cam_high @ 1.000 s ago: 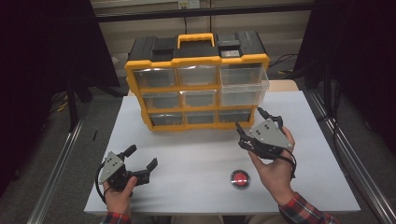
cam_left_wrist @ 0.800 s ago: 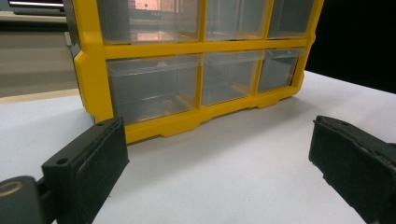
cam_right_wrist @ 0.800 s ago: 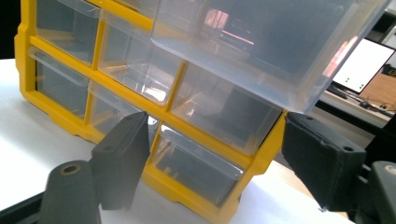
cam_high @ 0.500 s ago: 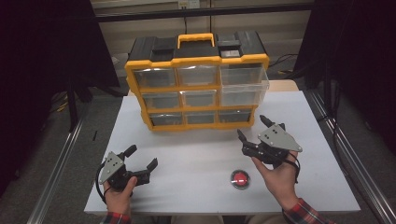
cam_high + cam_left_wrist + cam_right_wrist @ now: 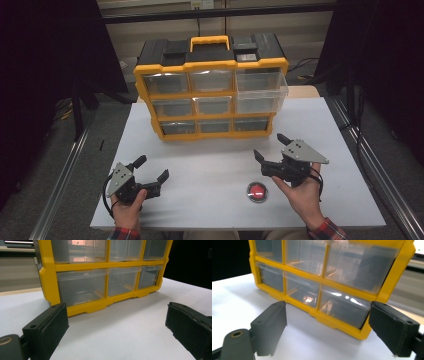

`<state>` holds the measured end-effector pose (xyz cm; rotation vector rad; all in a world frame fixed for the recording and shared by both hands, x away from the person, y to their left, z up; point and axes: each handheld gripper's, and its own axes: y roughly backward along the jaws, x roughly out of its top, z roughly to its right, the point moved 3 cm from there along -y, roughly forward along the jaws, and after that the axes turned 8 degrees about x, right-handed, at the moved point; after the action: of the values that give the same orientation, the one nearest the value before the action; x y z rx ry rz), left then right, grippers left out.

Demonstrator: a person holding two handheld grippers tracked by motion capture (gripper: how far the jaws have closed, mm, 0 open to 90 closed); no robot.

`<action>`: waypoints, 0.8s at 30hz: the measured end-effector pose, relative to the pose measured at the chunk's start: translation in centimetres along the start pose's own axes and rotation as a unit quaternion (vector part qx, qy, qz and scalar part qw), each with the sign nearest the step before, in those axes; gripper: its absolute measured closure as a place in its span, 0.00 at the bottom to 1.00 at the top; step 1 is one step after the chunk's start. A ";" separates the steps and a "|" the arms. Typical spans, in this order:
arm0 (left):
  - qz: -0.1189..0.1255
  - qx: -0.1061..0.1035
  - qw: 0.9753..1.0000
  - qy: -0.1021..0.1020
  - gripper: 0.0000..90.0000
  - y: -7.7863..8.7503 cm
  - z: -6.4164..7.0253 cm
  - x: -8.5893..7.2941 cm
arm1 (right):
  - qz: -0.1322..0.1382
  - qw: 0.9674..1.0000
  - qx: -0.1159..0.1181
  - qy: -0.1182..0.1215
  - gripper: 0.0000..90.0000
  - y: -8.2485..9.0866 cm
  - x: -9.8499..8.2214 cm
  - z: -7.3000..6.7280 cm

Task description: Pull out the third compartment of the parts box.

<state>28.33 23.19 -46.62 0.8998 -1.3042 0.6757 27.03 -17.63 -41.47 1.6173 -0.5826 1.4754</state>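
A yellow organizer [image 5: 210, 95] with clear plastic drawers and a black top stands at the back of the white table [image 5: 210, 165]. Its upper right drawer [image 5: 261, 92] sticks out a little. My right gripper [image 5: 270, 147] hovers low in front of the organizer's right end. Its jaws have just been opening and nothing is between them. In the right gripper view its jaws [image 5: 328, 322] frame the lower drawers [image 5: 342, 310]. My left gripper [image 5: 152, 167] rests open near the front left, pointing at the organizer [image 5: 100, 272], and its jaws [image 5: 117, 322] hold nothing.
A small round red button [image 5: 257, 191] lies on the table near the front edge, just left of my right hand. Metal rails [image 5: 65, 170] run along both sides of the table, and dark curtains hang beyond them.
My right gripper has sunk toward the table and drawn back from the organizer, with its jaws spreading wider. The left gripper has stayed put.
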 end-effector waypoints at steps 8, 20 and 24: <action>0.001 -0.001 1.000 0.007 0.05 0.0 0.1 0.0 | -0.001 1.000 0.019 -0.012 0.13 0.2 -1.1 0.4; 0.001 -0.005 1.000 0.007 0.05 0.0 0.0 -0.1 | -0.019 0.995 0.087 -0.048 0.07 -0.1 -3.1 0.5; 0.002 -0.004 1.000 0.005 0.05 0.0 -0.1 -0.1 | -0.036 0.992 0.114 -0.049 0.05 -0.1 -3.9 0.7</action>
<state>28.35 23.29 -46.73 0.8859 -1.2987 0.6765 26.70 -18.92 -45.16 1.8764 -0.4175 1.4565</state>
